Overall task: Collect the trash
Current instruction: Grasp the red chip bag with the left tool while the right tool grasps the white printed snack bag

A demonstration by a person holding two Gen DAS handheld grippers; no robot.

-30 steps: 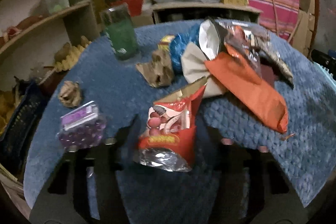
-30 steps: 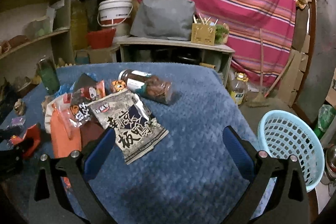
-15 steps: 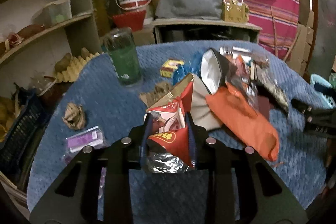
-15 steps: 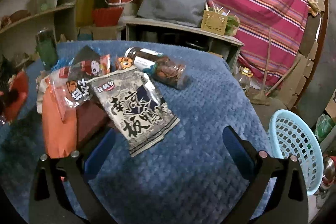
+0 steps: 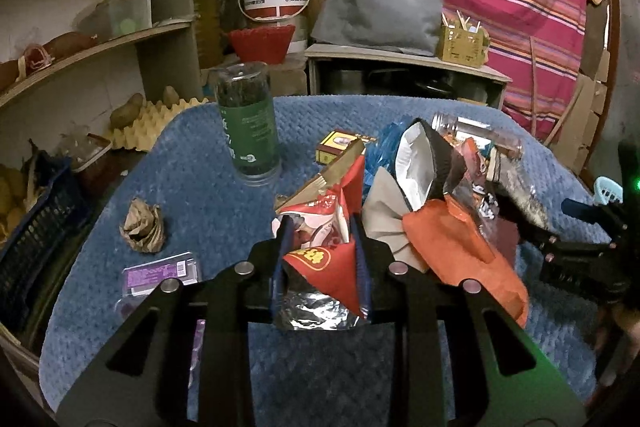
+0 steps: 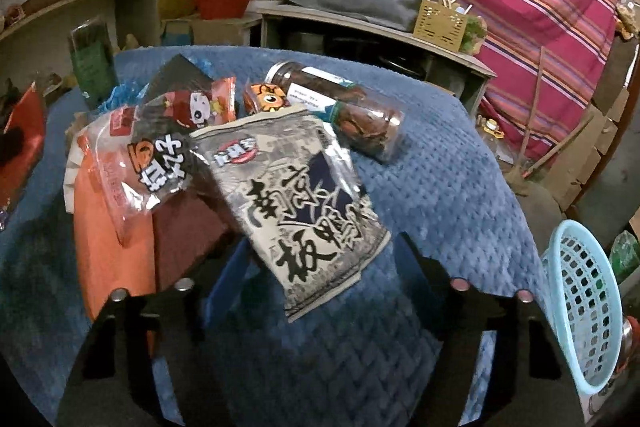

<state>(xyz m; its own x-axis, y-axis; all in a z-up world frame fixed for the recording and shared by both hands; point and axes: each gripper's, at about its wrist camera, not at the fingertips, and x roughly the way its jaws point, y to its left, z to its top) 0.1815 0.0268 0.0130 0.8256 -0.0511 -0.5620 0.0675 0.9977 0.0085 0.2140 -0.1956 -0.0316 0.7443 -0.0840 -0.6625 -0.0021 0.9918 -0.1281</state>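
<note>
Blue quilted tablecloth [image 5: 192, 187] under a heap of wrappers. We note the left gripper [image 5: 322, 247] clamped on a red snack bag [image 5: 320, 255], lifted off the cloth. Right gripper [image 6: 320, 267] spread wide around a grey printed packet [image 6: 296, 203]; light-blue basket [image 6: 580, 311] beside the table.

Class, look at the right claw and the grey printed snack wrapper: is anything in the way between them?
Nothing visible. The right claw is open with the grey printed snack wrapper lying on the blue table cover, its lower end between the fingers.
</note>
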